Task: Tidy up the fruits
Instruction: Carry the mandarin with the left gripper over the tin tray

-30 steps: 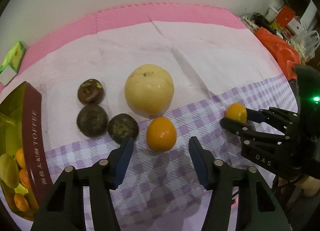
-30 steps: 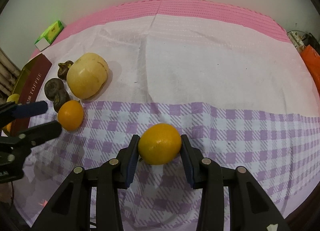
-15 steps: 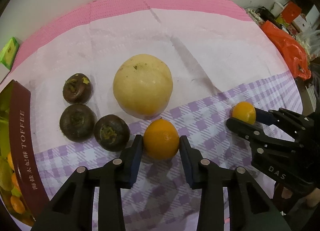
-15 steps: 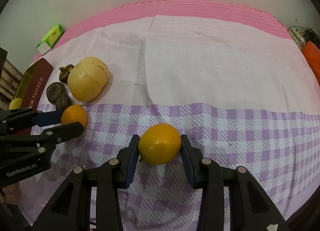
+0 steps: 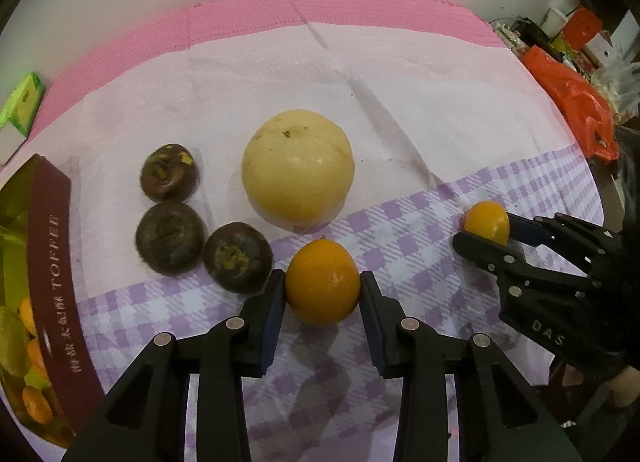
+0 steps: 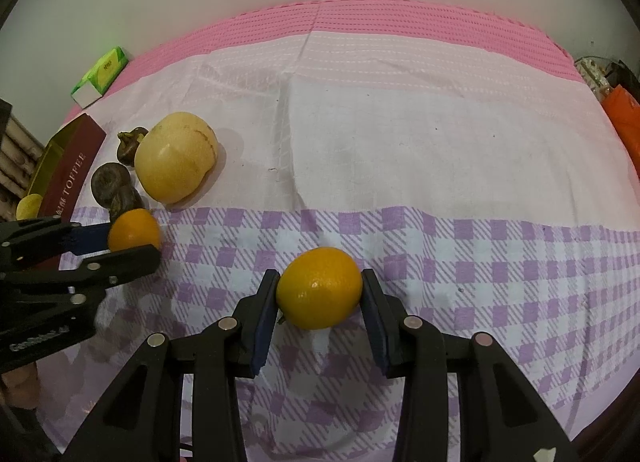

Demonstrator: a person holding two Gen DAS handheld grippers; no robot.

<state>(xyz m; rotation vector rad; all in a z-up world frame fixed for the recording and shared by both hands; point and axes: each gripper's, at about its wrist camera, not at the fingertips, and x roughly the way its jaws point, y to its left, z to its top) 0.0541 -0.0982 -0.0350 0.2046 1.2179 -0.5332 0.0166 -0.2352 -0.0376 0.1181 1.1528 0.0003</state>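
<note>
We see two hand-held tongs over a worktop covered by a white and purple-checked cloth (image 6: 440,166) on a pink mat (image 5: 240,26). The left tongs (image 5: 322,294) are clamped on an orange (image 5: 322,282), their pads having just closed against its sides. At twelve o'clock from that orange sits a large pale yellow fruit (image 5: 298,168); at ten o'clock lie three dark brown fruits (image 5: 168,236). A toffee box (image 5: 52,274) holding more fruit stands at nine o'clock. The right tongs (image 6: 319,294) are clamped on a second orange (image 6: 319,288) over the checked cloth. A green carton (image 6: 102,76) lies at the mat's edge.
</note>
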